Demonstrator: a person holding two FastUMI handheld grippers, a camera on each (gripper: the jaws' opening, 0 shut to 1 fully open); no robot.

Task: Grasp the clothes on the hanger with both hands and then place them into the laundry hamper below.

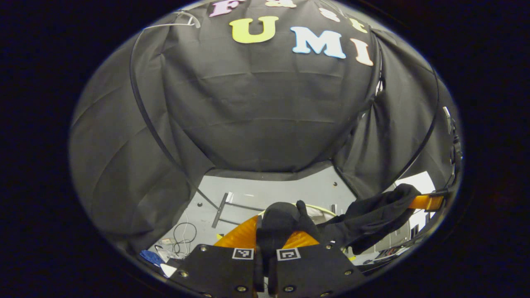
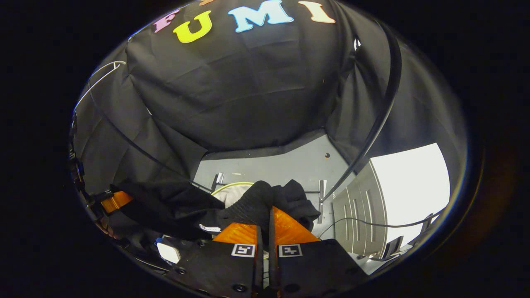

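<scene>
The black garment (image 1: 372, 215) hangs stretched between both grippers, low over the floor. In the left gripper view my left gripper (image 1: 275, 231) is shut on a bunched end of the cloth, which covers the tips of its orange fingers (image 1: 238, 236). The right gripper (image 1: 430, 203) holds the other end at the far right. In the right gripper view my right gripper (image 2: 265, 219) is shut on the black garment (image 2: 265, 198), and the left gripper (image 2: 116, 200) shows at the far left. The hamper's yellow-green rim (image 2: 232, 185) lies just beyond the cloth, below it. The bare white hanger (image 1: 178, 20) hangs high up.
Metal rack feet (image 1: 219, 209) lie on the grey floor, with loose cables (image 1: 184, 236) and small items at the left. A grey ribbed panel (image 2: 360, 207) and a bright white surface (image 2: 414, 182) stand to the right. Black cloth walls close in all round.
</scene>
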